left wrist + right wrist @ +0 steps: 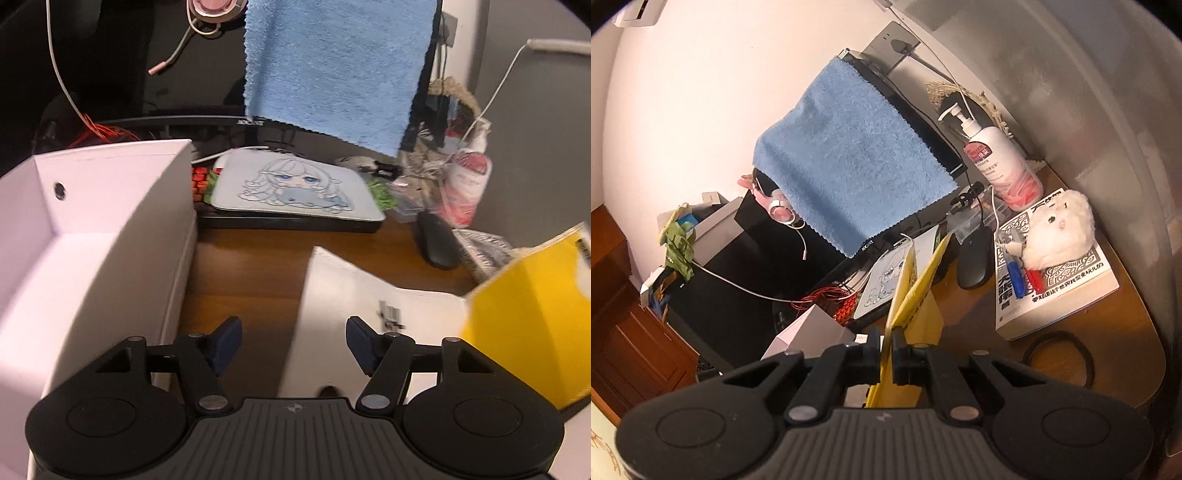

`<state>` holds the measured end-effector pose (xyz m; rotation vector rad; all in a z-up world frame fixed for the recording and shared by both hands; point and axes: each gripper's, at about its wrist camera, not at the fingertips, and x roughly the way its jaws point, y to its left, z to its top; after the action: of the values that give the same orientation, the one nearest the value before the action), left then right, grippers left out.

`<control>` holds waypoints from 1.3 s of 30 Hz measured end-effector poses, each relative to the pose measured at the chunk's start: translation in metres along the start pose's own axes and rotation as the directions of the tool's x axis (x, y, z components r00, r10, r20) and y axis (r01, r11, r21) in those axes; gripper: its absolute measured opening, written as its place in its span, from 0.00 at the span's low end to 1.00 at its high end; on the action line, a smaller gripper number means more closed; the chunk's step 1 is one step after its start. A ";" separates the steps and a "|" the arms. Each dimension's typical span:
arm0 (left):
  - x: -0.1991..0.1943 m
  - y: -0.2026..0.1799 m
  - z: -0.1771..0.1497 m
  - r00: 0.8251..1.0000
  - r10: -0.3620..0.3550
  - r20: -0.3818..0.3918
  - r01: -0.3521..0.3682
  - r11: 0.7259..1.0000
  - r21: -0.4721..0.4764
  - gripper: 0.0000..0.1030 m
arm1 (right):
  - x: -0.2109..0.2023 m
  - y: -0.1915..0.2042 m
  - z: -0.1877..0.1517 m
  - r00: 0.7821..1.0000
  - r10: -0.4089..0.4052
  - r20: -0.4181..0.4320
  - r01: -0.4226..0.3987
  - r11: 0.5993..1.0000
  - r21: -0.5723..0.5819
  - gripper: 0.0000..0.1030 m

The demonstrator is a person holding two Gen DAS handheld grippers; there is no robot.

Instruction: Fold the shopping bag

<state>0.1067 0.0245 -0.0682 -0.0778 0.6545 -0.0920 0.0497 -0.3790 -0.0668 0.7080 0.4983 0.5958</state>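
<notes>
My left gripper [293,341] has its two blue-padded fingers [227,341] spread wide apart, with nothing between them. It hangs over the wooden worktop [251,258], and the white edge of the shopping bag [369,314] runs just inside the right-hand finger without my being able to tell if it touches. From that camera the bag fills the 3 to 5 o'clock area: a white panel with small dark print, and a yellow face rising at 3 o'clock, lifted off the worktop on that side. At 9 o'clock stands an open white box [92,240] with a round hole in its wall. At 12 o'clock a blue towel [332,66] hangs over a black monitor [192,74], and below it lies a mouse mat [295,184] with a cartoon figure. A black mouse [436,240] rests at 2 o'clock.

My right gripper [886,350] is clamped on the yellow bag, its fingers pressed together on a thin upright fold that runs up toward 12 o'clock. In that view a book [1060,288] lies at 3 o'clock carrying a white plush toy [1060,229] and two markers, blue [1015,277] and red [1036,280]. A pump bottle [997,155] stands at 1 o'clock.
</notes>
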 end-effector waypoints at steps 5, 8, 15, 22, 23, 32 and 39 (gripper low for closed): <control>0.008 0.000 -0.004 0.997 -0.061 -0.056 0.060 0.998 -0.019 0.38 | -0.002 0.001 0.002 1.000 0.016 -0.008 -0.016 1.000 -0.004 0.05; 0.013 0.000 -0.006 0.991 -0.097 -0.089 0.095 0.995 -0.032 0.27 | -0.002 -0.001 0.004 1.000 0.024 0.002 -0.024 1.000 0.015 0.05; 0.013 -0.003 -0.013 0.977 -0.165 -0.137 0.162 0.986 -0.033 0.27 | 0.001 -0.008 0.009 0.998 0.044 0.044 -0.047 0.996 0.070 0.05; 0.013 -0.018 -0.020 0.967 -0.201 -0.157 0.202 0.979 -0.012 0.27 | 0.015 0.000 0.009 0.997 0.066 0.036 -0.068 0.996 0.060 0.05; 0.013 -0.018 -0.021 0.964 -0.212 -0.161 0.213 0.977 -0.011 0.27 | 0.020 0.002 0.008 0.997 0.070 0.025 -0.071 0.996 0.052 0.05; 0.008 -0.025 -0.025 0.948 -0.262 -0.179 0.266 0.964 -0.006 0.27 | 0.067 0.025 -0.005 0.992 0.094 -0.079 -0.095 0.995 -0.009 0.08; 0.008 -0.020 -0.026 0.940 -0.288 -0.181 0.287 0.957 -0.031 0.27 | 0.106 0.028 -0.029 0.981 0.095 -0.170 -0.095 0.995 0.011 0.11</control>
<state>0.0962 0.0022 -0.0913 -0.1704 0.8253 -0.3839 0.1002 -0.2796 -0.0889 0.6894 0.6263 0.7496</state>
